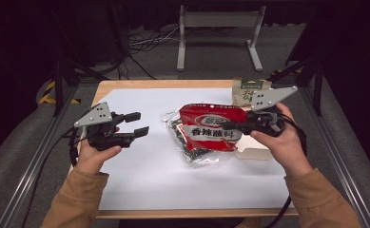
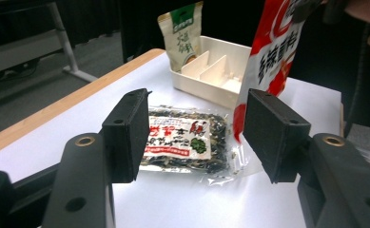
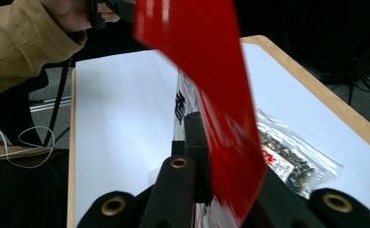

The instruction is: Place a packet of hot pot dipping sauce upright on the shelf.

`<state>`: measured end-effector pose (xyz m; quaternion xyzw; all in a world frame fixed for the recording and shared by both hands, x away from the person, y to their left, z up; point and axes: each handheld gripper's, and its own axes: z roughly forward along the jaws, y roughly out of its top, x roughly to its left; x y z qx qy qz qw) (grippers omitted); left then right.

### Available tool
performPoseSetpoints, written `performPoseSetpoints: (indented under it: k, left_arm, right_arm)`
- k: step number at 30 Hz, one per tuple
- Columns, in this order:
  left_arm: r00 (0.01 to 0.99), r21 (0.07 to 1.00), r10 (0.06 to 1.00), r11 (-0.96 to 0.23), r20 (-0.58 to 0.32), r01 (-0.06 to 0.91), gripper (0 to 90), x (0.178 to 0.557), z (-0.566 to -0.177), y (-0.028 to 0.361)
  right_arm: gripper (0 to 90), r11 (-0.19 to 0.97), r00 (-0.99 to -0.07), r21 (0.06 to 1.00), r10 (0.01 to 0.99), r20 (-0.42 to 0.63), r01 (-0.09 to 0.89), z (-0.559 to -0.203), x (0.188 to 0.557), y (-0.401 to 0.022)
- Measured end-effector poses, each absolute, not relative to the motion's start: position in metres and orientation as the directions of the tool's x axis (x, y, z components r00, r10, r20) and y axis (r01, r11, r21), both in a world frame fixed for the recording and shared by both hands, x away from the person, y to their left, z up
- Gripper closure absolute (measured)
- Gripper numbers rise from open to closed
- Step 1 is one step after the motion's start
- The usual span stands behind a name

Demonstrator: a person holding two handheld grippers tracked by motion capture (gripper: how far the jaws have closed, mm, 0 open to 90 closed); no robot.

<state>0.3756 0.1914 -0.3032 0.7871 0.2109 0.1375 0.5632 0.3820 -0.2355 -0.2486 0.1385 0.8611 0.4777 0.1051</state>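
A red snack packet (image 1: 211, 126) with white lettering is lifted off the table, and my right gripper (image 1: 228, 126) is shut on its right edge. In the right gripper view the packet (image 3: 211, 85) rises slanted from between the pinched jaws of that gripper (image 3: 206, 156). Under it lies a clear bag of dark dried food (image 1: 192, 147) flat on the white sheet. My left gripper (image 1: 142, 123) hovers to the left, open and empty. In the left gripper view the clear bag (image 2: 182, 140) lies beyond its spread jaws, with the red packet (image 2: 273, 47) hanging at the upper right.
A white divided tray (image 2: 211, 71) stands behind the bags, with a beige and green pouch (image 2: 182, 33) upright at its far end. A white sheet (image 1: 149, 175) covers most of the wooden table (image 1: 107, 85). Metal frame rails run along both sides.
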Motion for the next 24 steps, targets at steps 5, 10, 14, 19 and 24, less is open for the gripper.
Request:
performPoseSetpoints:
  k: [5,10,14,19,24]
  left_arm:
    - [0.862,0.942,0.505,-0.271,-0.037,0.199,39.4,0.383,-0.313,0.196]
    - [0.853,0.941,0.519,-0.260,-0.053,0.217,38.0,0.386,-0.318,0.199]
    - [0.850,0.938,0.525,-0.265,-0.052,0.222,37.4,0.389,-0.322,0.202]
    - [0.844,0.935,0.533,-0.266,-0.059,0.234,36.9,0.393,-0.327,0.205]
    - [0.841,0.933,0.536,-0.260,-0.075,0.249,36.2,0.394,-0.331,0.207]
  right_arm:
    - [89.4,0.508,-0.934,0.849,0.354,-0.055,0.143,-0.239,0.388,-0.242]
    - [89.4,0.513,-0.927,0.845,0.370,-0.059,0.150,-0.233,0.393,-0.248]
    - [89.3,0.507,-0.920,0.847,0.388,-0.061,0.158,-0.230,0.400,-0.255]
    - [89.3,0.504,-0.910,0.847,0.411,-0.062,0.170,-0.227,0.409,-0.264]
    - [89.3,0.499,-0.900,0.849,0.431,-0.066,0.177,-0.224,0.418,-0.274]
